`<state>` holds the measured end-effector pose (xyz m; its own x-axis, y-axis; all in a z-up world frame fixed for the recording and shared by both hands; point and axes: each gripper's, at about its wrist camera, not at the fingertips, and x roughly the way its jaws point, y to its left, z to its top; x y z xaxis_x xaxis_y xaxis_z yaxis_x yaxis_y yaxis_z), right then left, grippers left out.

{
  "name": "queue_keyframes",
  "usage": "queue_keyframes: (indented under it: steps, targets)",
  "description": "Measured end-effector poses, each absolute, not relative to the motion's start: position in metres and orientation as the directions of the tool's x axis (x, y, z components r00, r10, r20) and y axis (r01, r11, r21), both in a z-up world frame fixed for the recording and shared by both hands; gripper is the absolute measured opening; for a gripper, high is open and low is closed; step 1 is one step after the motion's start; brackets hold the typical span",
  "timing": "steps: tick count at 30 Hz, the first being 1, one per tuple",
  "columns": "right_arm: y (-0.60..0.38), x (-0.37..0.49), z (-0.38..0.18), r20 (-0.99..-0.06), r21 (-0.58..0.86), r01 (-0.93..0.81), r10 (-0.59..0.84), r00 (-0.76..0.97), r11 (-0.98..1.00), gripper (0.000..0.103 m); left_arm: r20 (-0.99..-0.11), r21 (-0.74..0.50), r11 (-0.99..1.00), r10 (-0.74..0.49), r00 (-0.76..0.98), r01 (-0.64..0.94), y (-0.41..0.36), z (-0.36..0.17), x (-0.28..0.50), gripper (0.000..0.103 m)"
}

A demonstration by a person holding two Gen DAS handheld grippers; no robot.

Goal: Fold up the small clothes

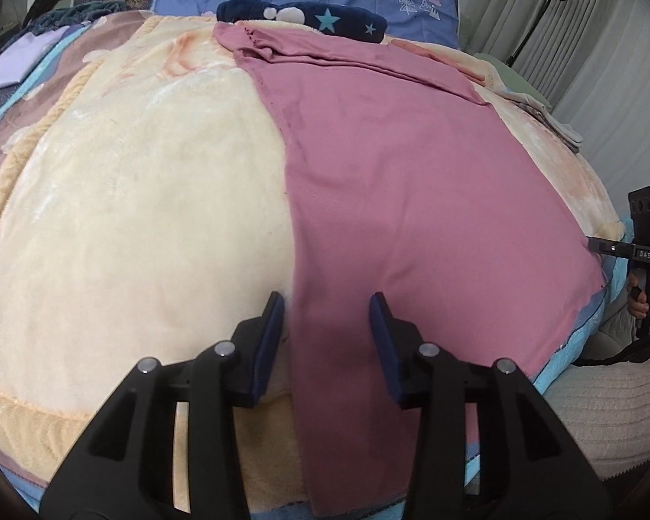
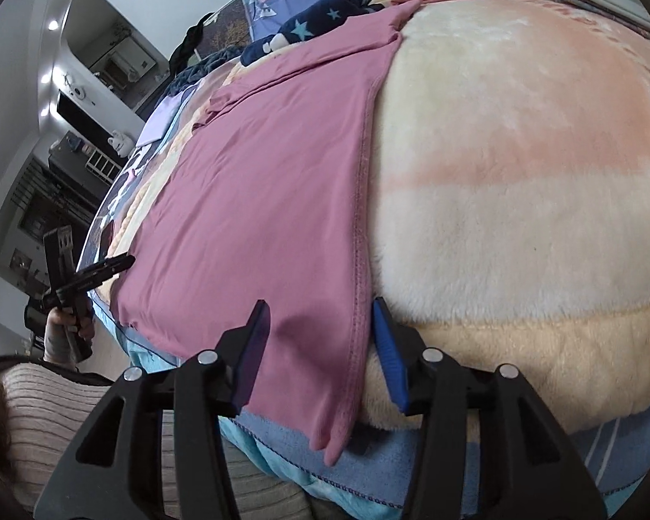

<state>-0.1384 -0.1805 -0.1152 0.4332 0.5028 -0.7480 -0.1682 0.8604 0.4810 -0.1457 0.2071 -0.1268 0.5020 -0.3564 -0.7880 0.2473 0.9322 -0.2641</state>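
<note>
Left wrist view: a mauve-pink garment [image 1: 403, 182] is seen spread flat, lightly creased, across a cream fleece blanket [image 1: 130, 199] at frame centre-right. Both the left gripper [image 1: 327, 310] and right gripper [image 2: 320, 316] are held part-open, straddling its near hem without pinching.

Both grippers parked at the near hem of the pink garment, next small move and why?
Probably close both on the hem. The pink garment lies flat on the cream blanket; the left gripper straddles its left corner and the right gripper its right corner, jaws open, pads not pressing. Gripping both corners would let the near edge be lifted toward the far end.
</note>
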Motion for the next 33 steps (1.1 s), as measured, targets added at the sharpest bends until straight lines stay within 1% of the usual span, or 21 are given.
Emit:
queue_keyframes:
  steps: [3,5,7,8,10,11,12,13,14,15,16,17,18,22,24,26,28,30,31,33]
  targets:
    - [-0.170,-0.134,-0.122,-0.738,0.496,-0.194,0.528,0.419,0.847,0.044,-0.787,-0.279,0.926,-0.373,0.492,0.256,0.208,-0.127,-0.152,0.039]
    - [-0.165,-0.136,-0.122,-0.752,0.462,-0.206,0.504,0.425,0.862,0.042,-0.784,-0.304,0.920,-0.388,0.484,0.246,0.215,-0.126,-0.162,0.040]
    - [-0.168,-0.143,-0.120,-0.747,0.468,-0.209,0.511,0.426,0.859,0.039,-0.783,-0.319,0.918,-0.396,0.480,0.237,0.219,-0.127,-0.172,0.041]
    - [-0.171,-0.147,-0.119,-0.748,0.467,-0.206,0.509,0.427,0.860,0.037,-0.780,-0.318,0.917,-0.397,0.483,0.240,0.218,-0.127,-0.176,0.041]
    - [-0.173,-0.149,-0.120,-0.740,0.473,-0.210,0.515,0.432,0.856,0.036,-0.773,-0.317,0.917,-0.398,0.494,0.242,0.216,-0.127,-0.175,0.038]
    - [-0.171,-0.146,-0.121,-0.742,0.471,-0.208,0.512,0.433,0.857,0.031,-0.766,-0.329,0.914,-0.404,0.500,0.235,0.215,-0.127,-0.172,0.027]
    - [-0.169,-0.142,-0.121,-0.740,0.473,-0.207,0.513,0.435,0.857,0.015,-0.753,-0.350,0.909,-0.416,0.510,0.225,0.215,-0.126,-0.169,0.004]
    - [-0.168,-0.138,-0.122,-0.731,0.489,-0.207,0.527,0.434,0.848,0.003,-0.728,-0.393,0.892,-0.449,0.518,0.221,0.215,-0.121,-0.168,0.005]
    - [-0.165,-0.133,-0.120,-0.717,0.519,-0.205,0.553,0.425,0.830,0.004,-0.693,-0.422,0.877,-0.474,0.543,0.228,0.214,-0.112,-0.169,0.005]
    - [-0.163,-0.130,-0.115,-0.722,0.504,-0.198,0.536,0.437,0.840,0.004,-0.666,-0.415,0.875,-0.479,0.573,0.249,0.210,-0.099,-0.171,0.005]
    - [-0.161,-0.129,-0.107,-0.728,0.469,-0.203,0.506,0.462,0.859,0.004,-0.633,-0.382,0.881,-0.469,0.615,0.278,0.206,-0.080,-0.173,0.005]
    - [-0.161,-0.128,-0.089,-0.711,0.442,-0.222,0.490,0.504,0.869,0.004,-0.605,-0.361,0.884,-0.465,0.647,0.297,0.205,-0.064,-0.174,0.005]
    - [-0.163,-0.128,-0.077,-0.690,0.445,-0.233,0.497,0.525,0.865,0.004,-0.568,-0.348,0.882,-0.468,0.677,0.318,0.204,-0.045,-0.175,0.005]
    - [-0.176,-0.132,-0.009,-0.555,0.446,-0.292,0.517,0.652,0.846,0.004,-0.423,-0.258,0.891,-0.451,0.786,0.373,0.199,0.026,-0.186,0.003]
    - [-0.181,-0.144,0.022,-0.490,0.431,-0.319,0.516,0.703,0.844,0.004,-0.364,-0.227,0.894,-0.445,0.818,0.385,0.198,0.049,-0.199,0.003]
    - [-0.182,-0.167,0.046,-0.439,0.379,-0.344,0.495,0.750,0.859,0.003,-0.312,-0.205,0.892,-0.450,0.837,0.403,0.196,0.063,-0.218,0.003]
    - [-0.185,-0.195,0.064,-0.381,0.330,-0.375,0.486,0.787,0.866,0.004,-0.278,-0.207,0.886,-0.460,0.843,0.415,0.196,0.070,-0.235,0.003]
    - [-0.190,-0.215,0.070,-0.362,0.282,-0.358,0.445,0.819,0.890,0.004,-0.278,-0.215,0.884,-0.464,0.841,0.416,0.194,0.068,-0.240,0.003]
    - [-0.194,-0.218,0.070,-0.365,0.273,-0.343,0.427,0.827,0.898,0.004,-0.293,-0.222,0.885,-0.460,0.838,0.409,0.192,0.064,-0.240,0.003]
    - [-0.203,-0.213,0.061,-0.412,0.297,-0.297,0.402,0.817,0.908,0.004,-0.319,-0.242,0.882,-0.466,0.825,0.405,0.191,0.054,-0.234,0.003]
